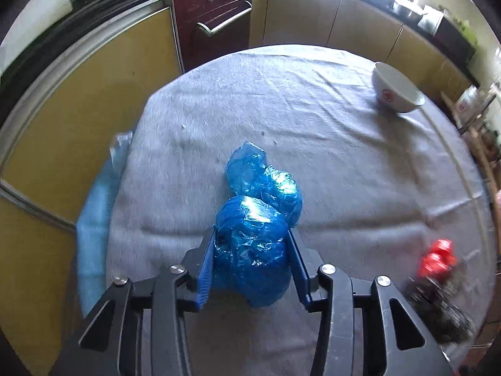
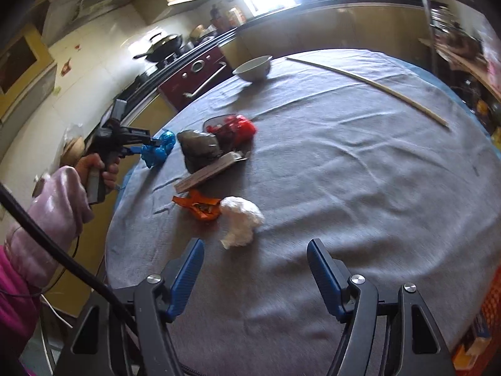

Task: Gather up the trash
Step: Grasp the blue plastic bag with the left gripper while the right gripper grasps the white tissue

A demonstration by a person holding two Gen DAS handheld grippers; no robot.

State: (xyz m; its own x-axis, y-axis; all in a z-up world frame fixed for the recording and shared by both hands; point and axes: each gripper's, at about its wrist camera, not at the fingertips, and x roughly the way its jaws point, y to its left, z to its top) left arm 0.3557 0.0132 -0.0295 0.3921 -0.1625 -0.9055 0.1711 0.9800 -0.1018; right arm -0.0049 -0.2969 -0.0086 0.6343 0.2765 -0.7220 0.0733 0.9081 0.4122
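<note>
Blue crinkly plastic fills the left gripper [image 1: 252,244]. Its jaws squeeze the blue plastic bundle [image 1: 255,228] from both sides, and the far lump of the bundle sticks out past the tips. In the right wrist view a hand [image 2: 95,169] in a shiny pink sleeve holds this gripper's handle at the left edge of the tabletop [image 2: 360,172], with the jaws pointing in over the grey cloth. I cannot tell if the bundle rests on the cloth or hangs just above it.

The right gripper [image 2: 255,257] hovers low over the near side of the tabletop. Its jaws are spread wide with nothing between them. One white crumpled wad [image 2: 239,221] lies just past the tips, a bit to the left of the gap.

Touching the wad on its left is one orange wrapper [image 2: 197,203]. Behind that lies one flat box [image 2: 209,169], tilted, with one dark grey bag [image 2: 198,148] sitting at its far end. One red plastic bag [image 2: 235,130] is just beside the grey bag.

One white bowl [image 2: 253,67] stands upright at the far edge of the tabletop, well apart from the trash. One long thin stick [image 2: 369,86] lies across the far right side.

So I count six bits of trash, one bowl and one stick.
</note>
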